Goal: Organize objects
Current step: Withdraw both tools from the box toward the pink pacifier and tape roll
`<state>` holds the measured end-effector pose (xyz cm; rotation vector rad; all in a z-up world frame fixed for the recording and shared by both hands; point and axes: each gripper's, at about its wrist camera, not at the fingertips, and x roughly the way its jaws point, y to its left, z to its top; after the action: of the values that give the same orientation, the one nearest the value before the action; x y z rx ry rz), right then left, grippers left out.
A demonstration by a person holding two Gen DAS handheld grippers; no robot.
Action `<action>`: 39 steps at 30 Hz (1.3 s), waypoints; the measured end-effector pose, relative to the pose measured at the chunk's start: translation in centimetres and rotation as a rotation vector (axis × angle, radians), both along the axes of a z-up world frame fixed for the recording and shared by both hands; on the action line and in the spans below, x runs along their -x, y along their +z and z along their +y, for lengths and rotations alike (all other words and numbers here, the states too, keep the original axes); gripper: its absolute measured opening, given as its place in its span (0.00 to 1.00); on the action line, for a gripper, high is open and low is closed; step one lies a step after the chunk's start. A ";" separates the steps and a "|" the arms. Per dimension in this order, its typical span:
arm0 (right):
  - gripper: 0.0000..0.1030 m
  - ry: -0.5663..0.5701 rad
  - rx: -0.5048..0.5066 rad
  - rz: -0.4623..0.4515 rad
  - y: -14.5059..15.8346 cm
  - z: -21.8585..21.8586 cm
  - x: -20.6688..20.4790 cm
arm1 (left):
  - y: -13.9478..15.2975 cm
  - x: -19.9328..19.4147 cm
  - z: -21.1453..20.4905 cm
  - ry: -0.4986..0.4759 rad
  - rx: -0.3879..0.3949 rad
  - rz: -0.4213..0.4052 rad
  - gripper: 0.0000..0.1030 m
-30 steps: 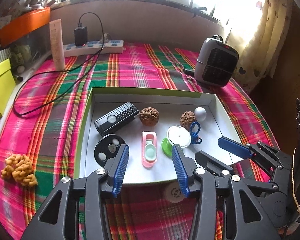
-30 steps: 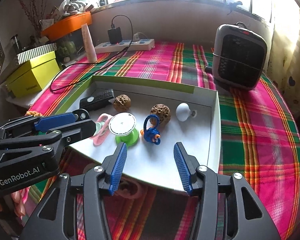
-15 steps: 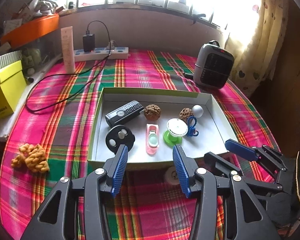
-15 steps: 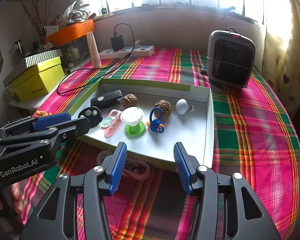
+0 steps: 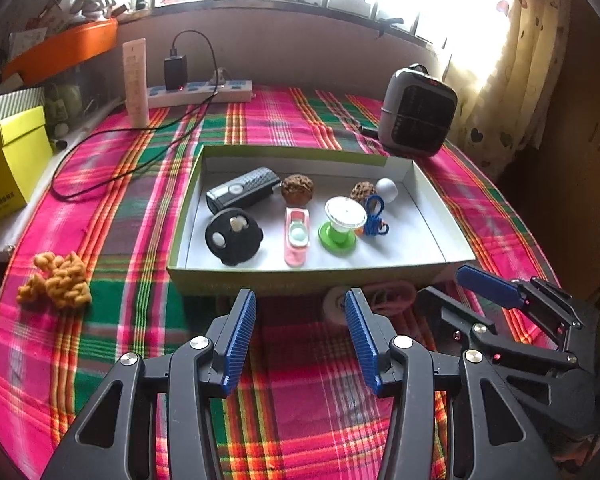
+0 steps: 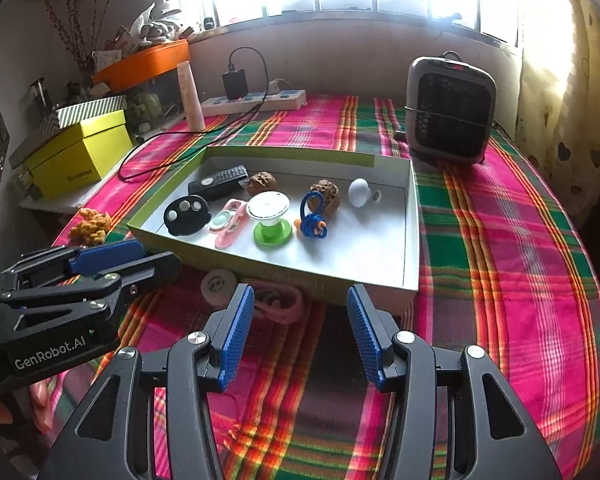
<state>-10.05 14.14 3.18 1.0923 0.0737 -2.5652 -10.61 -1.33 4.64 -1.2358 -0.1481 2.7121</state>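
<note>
A shallow white box (image 5: 432, 216) (image 6: 410, 216) with green sides sits mid-table. In it lie a black remote (image 5: 242, 191), a black round case (image 5: 233, 236), a pink holder (image 5: 297, 236), a green-and-white spool (image 5: 340, 224), a blue cord toy (image 5: 374, 216), two walnuts (image 5: 297, 189) and a white knob (image 5: 386, 189). In front of the box lie a white tape roll (image 6: 219, 285) and a pink band (image 6: 278, 300). My left gripper (image 5: 300, 312) and right gripper (image 6: 300, 308) both hover open and empty, short of the box's near wall.
A yellow knitted lump (image 5: 58, 280) lies left on the plaid cloth. At the back stand a grey heater (image 5: 418, 110), a power strip (image 5: 204, 92) with a black cable, and a pale tube (image 5: 135, 82). A yellow box (image 5: 4, 164) sits far left.
Both grippers have drawn back from over the box toward the near table edge; the box now looks smaller and the tape roll and pink band show in front of it. Jaws unchanged.
</note>
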 end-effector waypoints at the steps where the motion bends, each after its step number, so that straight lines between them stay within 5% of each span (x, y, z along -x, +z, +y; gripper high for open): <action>1: 0.48 0.001 0.001 -0.001 -0.1 0.0 -0.1 | -0.1 -0.1 0.0 -0.002 0.000 -0.002 0.44; 15: 0.48 0.002 0.008 -0.054 -2.0 0.3 -0.3 | -1.9 -0.9 -0.5 -0.027 -0.059 -0.035 0.44; 39: 0.48 0.235 0.037 -0.099 -2.6 -2.7 -0.5 | -2.6 -0.7 -2.7 0.014 -0.087 -0.061 0.44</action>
<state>-9.60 11.47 0.59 1.1234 0.1220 -2.2937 -9.89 -3.99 2.03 -1.2982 -0.2801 2.6498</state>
